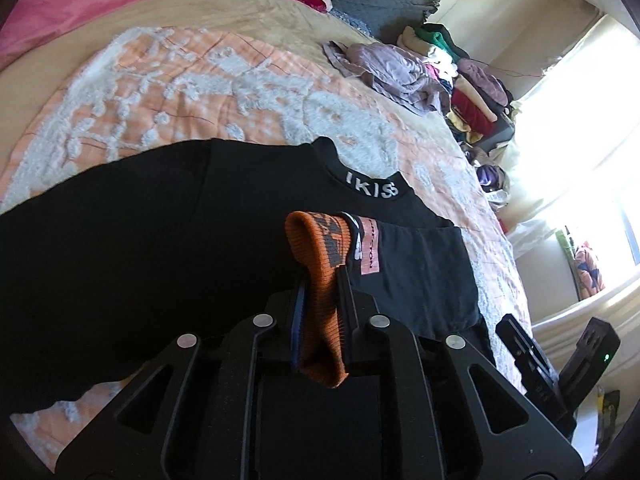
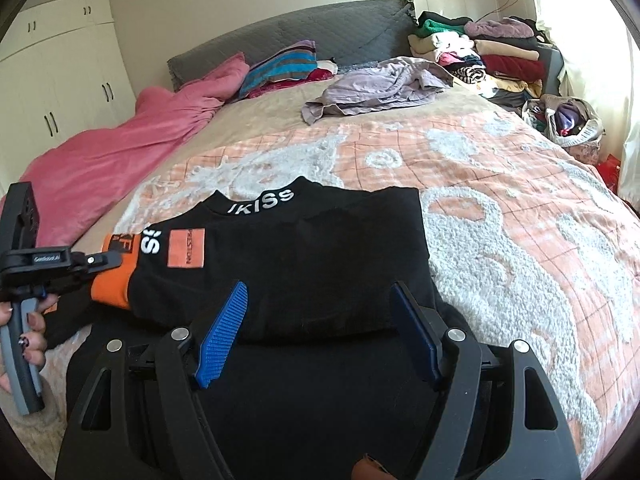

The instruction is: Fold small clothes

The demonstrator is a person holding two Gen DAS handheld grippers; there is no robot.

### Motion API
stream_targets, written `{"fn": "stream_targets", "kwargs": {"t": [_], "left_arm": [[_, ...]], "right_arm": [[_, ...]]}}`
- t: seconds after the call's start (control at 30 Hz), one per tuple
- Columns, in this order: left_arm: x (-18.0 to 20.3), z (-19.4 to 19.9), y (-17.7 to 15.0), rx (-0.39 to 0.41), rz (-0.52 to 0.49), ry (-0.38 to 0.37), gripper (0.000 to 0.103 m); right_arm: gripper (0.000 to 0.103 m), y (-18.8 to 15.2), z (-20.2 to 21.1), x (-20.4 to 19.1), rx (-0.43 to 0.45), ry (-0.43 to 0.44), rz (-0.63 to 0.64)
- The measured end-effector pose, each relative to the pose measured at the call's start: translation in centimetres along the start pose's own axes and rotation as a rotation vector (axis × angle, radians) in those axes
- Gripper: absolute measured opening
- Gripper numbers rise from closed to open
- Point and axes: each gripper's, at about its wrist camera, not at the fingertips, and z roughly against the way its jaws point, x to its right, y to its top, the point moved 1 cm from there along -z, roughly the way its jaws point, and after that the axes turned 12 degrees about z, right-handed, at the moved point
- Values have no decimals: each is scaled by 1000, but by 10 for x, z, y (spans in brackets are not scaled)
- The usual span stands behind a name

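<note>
Lying half-folded on the bed point(image 2: 500, 184), black top point(image 2: 320, 256) with white collar lettering, left gripper point(image 1: 324, 300) jaws clamping its orange cuff point(image 1: 316, 280), right gripper point(image 2: 320, 320) jaws wide, empty.

You have a matt black knit top point(image 2: 328, 264) with a ribbed orange cuff point(image 1: 320, 280) and white printed lettering on the collar. The left claw point(image 1: 324, 308) is matt black plastic with bright round metal pins; the right claw point(image 2: 316, 320) carries blue pads point(image 2: 222, 332) with a fine ridged, rubbery look. Under your work the bed's blanket point(image 2: 500, 208) is peach cloth with rough, tufted white pile. The pink quilt point(image 2: 120, 160) looks smooth with a slight sheen, and the grey headboard point(image 2: 320, 32) is quilted fabric.
</note>
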Motion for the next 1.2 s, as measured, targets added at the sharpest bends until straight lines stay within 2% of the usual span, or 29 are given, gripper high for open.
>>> {"fn": "stream_targets", "kwargs": {"t": [0.17,0.3,0.4,0.63,0.7,0.83,0.97,1.07,1.2], "left_arm": [[-3,18,6,84,-11,54,8],[0,18,6,83,-22,43,8],[9,7,-1,59,-58,60,9],[19,-35,-33,-52,-165,162,28],[13,-44,-38,-74,-170,201,28],[6,-44,-38,-82,-157,185,29],[4,-42,-39,-79,-153,178,30],[4,-39,-39,-78,-148,171,32],[2,-34,-38,-73,-132,159,40]], "right_arm": [[72,7,-9,2,-19,-22,15],[72,9,-18,1,-32,-15,32],[72,10,-23,-3,-44,-10,48],[72,10,-34,-10,-70,0,85],[72,10,-38,-10,-77,0,92],[72,6,-48,-5,-110,-4,93],[72,-11,-72,13,-224,-72,63],[72,-18,-72,18,-213,-55,44],[74,-16,-64,15,-189,-46,18]]}}
